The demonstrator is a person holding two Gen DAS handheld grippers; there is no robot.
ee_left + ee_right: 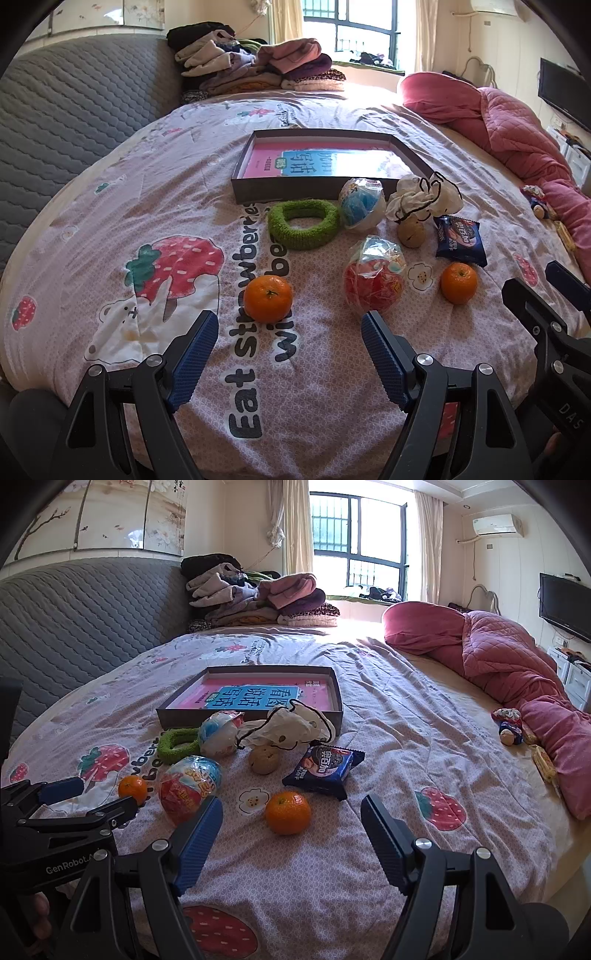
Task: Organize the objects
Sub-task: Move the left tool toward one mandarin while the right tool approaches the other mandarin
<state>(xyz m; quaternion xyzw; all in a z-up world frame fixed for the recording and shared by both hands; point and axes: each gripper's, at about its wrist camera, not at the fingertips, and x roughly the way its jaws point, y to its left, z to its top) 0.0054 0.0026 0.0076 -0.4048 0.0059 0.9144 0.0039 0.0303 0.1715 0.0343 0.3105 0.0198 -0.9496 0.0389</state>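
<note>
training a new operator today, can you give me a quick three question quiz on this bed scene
1. True or false: both grippers' jaws are open and hold nothing.
2. How many oranges lie on the bedspread?
3. What lies inside the shallow grey box: A) a pink and blue book, B) a green ring, C) a biscuit packet?

Key
1. True: left gripper and right gripper.
2. Two: left orange, right orange.
3. A: book in the box.

Each hand-held gripper [288, 325] [291, 812] has black arms, silver screws and 2 blue ribbed pads [195, 354].
</note>
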